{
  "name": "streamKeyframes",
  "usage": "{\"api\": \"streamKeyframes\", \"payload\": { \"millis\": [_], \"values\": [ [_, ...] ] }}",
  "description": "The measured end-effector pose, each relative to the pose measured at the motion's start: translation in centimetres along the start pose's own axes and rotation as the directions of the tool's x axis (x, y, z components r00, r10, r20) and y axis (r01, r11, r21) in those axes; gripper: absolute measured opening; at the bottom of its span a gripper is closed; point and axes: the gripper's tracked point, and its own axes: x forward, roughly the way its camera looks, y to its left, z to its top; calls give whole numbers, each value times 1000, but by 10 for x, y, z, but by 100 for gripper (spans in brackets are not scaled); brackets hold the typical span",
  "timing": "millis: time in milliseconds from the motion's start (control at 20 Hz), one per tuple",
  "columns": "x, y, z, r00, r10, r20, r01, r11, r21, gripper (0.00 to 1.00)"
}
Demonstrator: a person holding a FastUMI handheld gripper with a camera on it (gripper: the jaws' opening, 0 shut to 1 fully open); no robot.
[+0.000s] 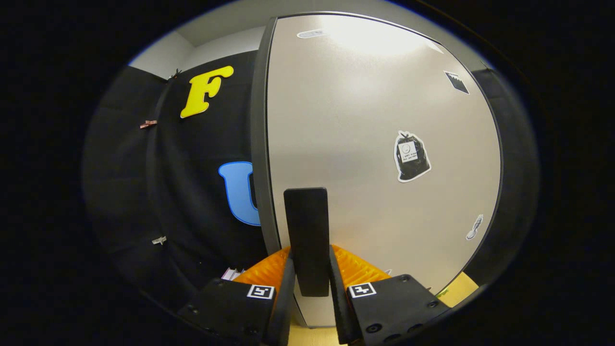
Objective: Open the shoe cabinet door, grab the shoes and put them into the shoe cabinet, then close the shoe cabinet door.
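Note:
The shoe cabinet door [375, 144] is a pale grey panel with a dark edge, standing close ahead and carrying a few stickers. A dark upright bar handle [306, 230] is mounted near the door's left edge. My gripper [310, 266] is shut on this handle, with one finger pressing on each side of its lower part. The door's dark left edge [259, 144] stands out against the black cloth behind it. No shoes are in sight.
Black cloth wall [182, 182] hangs to the left of the door, with small clips pinned on it. A strip of light wooden floor [461, 288] shows below the door at the right. A white wall and ceiling corner [211, 43] is above.

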Motion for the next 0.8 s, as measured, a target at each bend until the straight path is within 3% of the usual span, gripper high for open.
{"api": "streamKeyframes", "payload": {
  "millis": [50,200,250,800],
  "values": [
    [1,2,0,1000,-7,11,7,1000,-11,33],
    [0,0,-1,1000,3,1,-3,1000,1,27],
    [-5,1,-2,1000,9,-4,-9,1000,6,20],
    [-150,-39,-2,991,133,17,-133,991,32,19]
  ]
}}
